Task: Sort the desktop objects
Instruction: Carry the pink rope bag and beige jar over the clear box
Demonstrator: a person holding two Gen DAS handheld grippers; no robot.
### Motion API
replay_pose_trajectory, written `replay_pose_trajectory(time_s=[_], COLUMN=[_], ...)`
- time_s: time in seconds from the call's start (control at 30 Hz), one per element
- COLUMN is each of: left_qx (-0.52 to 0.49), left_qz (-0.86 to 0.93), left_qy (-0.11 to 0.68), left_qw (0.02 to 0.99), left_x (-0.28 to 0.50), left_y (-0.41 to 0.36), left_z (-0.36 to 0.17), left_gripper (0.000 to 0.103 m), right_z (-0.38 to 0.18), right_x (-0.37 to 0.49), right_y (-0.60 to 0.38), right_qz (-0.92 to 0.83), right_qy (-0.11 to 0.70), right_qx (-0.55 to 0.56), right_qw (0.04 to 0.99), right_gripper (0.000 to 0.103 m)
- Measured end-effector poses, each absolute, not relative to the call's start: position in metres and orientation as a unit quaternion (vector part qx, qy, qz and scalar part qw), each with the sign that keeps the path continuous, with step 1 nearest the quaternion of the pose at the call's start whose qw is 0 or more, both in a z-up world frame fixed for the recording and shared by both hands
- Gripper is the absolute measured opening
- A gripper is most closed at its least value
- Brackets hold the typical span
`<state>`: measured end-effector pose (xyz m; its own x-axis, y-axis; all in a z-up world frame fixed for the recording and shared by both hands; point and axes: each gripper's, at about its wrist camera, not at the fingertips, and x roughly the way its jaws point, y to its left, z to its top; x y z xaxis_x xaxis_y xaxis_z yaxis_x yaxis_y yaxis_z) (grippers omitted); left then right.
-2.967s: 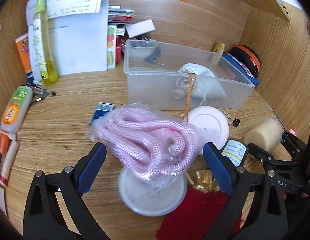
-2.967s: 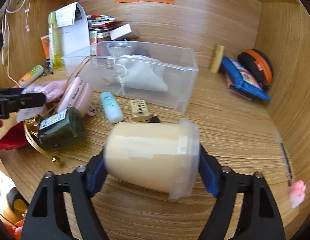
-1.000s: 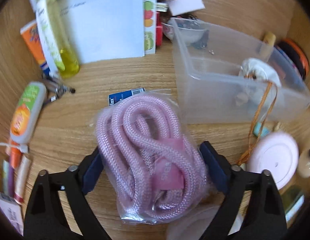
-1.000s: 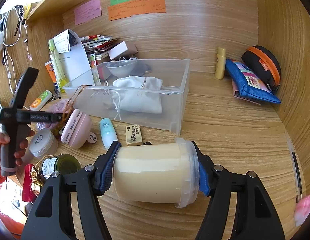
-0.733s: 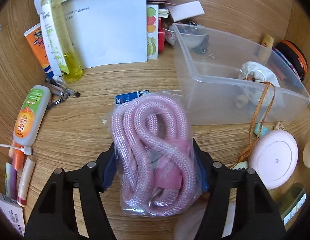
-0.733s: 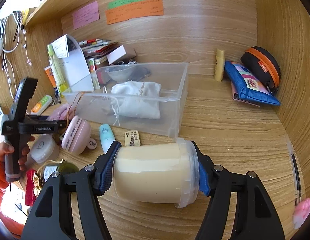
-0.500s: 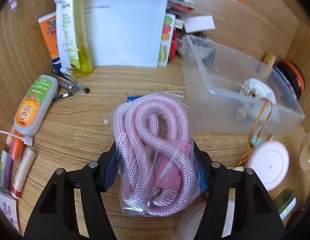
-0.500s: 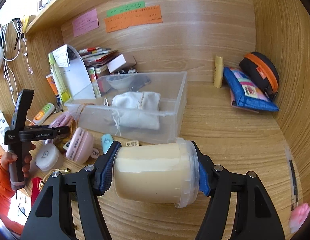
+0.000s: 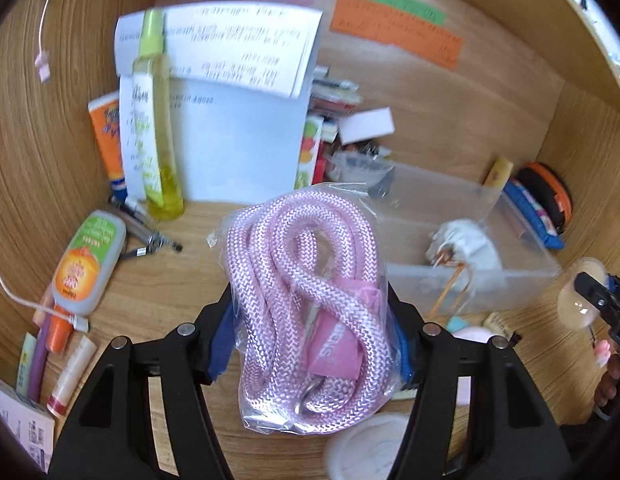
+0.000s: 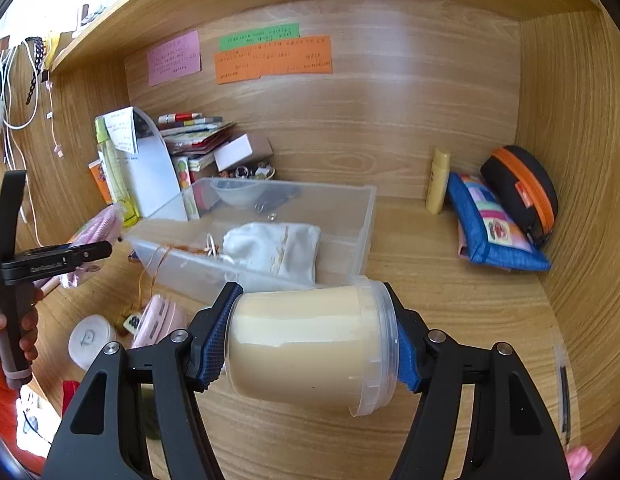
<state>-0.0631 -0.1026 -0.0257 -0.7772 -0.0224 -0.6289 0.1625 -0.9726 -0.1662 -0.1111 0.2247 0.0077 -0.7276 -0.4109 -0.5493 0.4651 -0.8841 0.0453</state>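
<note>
My left gripper point(image 9: 312, 336) is shut on a clear bag of pink braided rope point(image 9: 310, 292) and holds it above the desk, left of the clear plastic bin point(image 9: 470, 248). My right gripper point(image 10: 310, 348) is shut on a cream-filled clear jar point(image 10: 306, 344) lying sideways between the pads, above the desk in front of the bin point(image 10: 362, 216). The bin holds a white drawstring pouch point(image 10: 278, 250) and a small bowl point(image 10: 234, 192). The left gripper and the rope bag also show in the right wrist view point(image 10: 90, 254).
Papers point(image 9: 238, 120), a yellow spray bottle point(image 9: 154, 132), tubes point(image 9: 86, 268) and pens lie at the back left. A pink round case point(image 10: 158, 320), white lidded pot point(image 10: 90, 340) and small tags lie in front of the bin. A blue pouch point(image 10: 494, 228) and black-orange case point(image 10: 522, 188) sit at right.
Both grippers have risen with their loads. The left one closed on the rope bag, lifted it and tilted up toward the back wall; the right one lifted the jar higher above the desk.
</note>
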Motion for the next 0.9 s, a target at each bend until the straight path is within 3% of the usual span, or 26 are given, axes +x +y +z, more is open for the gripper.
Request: replay_pose_trajectory(time_s=[0.9], left_qx=[0.291], left_qz=[-0.951], left_qy=[0.101], left_qw=[-0.015], left_x=[-0.113], left_y=[-0.074], left_z=[0.014], left_gripper=[0.062], right_z=[0.046], right_x=[-0.186], right_y=[0.173], right_qz=[-0.92], right_qy=[0.067], right_qx=[0.267], right_qw=[0.281], right_gripper=[0.063])
